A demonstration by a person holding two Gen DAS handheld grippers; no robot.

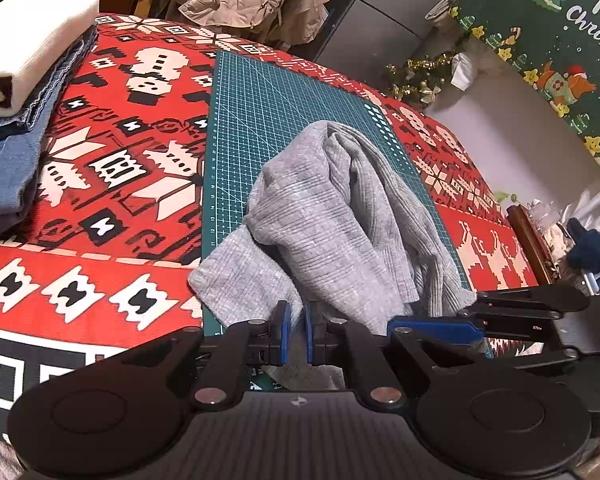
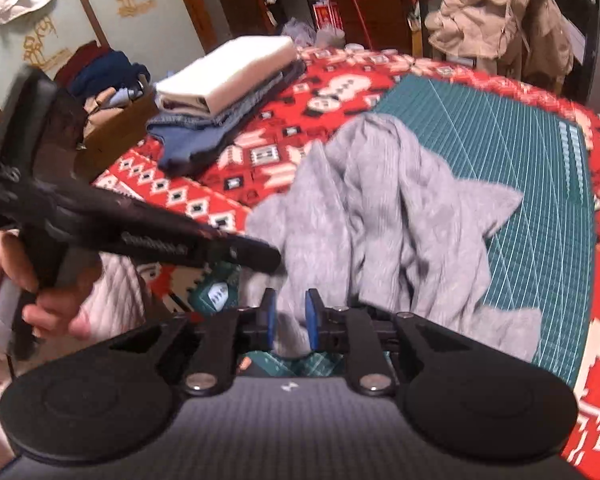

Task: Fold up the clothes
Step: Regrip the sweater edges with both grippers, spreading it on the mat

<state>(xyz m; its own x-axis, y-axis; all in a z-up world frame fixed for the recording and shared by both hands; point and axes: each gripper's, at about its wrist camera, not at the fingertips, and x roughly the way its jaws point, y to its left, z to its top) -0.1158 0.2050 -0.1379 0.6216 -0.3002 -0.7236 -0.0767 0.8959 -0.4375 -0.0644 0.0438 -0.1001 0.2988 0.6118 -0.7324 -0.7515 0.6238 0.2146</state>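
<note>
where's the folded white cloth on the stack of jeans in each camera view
Left wrist view: the folded white cloth sits at the far upper left, on the denim stack.
Right wrist view: it lies upper centre-left, again on the denim.
Shared landmark: the grey sweater bunched on the green cutting mat, near centre in both views.

One grey ribbed garment (image 1: 332, 216), bunched on one green cutting mat (image 1: 260, 120). One red patterned cloth (image 1: 112, 184) under it all. One stack of folded clothes (image 2: 228, 96): one cream piece on top, denim layers beneath, exact number unclear. Two grippers: left gripper (image 1: 296, 334), right gripper (image 2: 290, 322). One hand (image 2: 40, 292) visible. One beige jacket (image 2: 504, 16) heaped behind. One box of clothes (image 2: 116, 120) beside the table.
</note>
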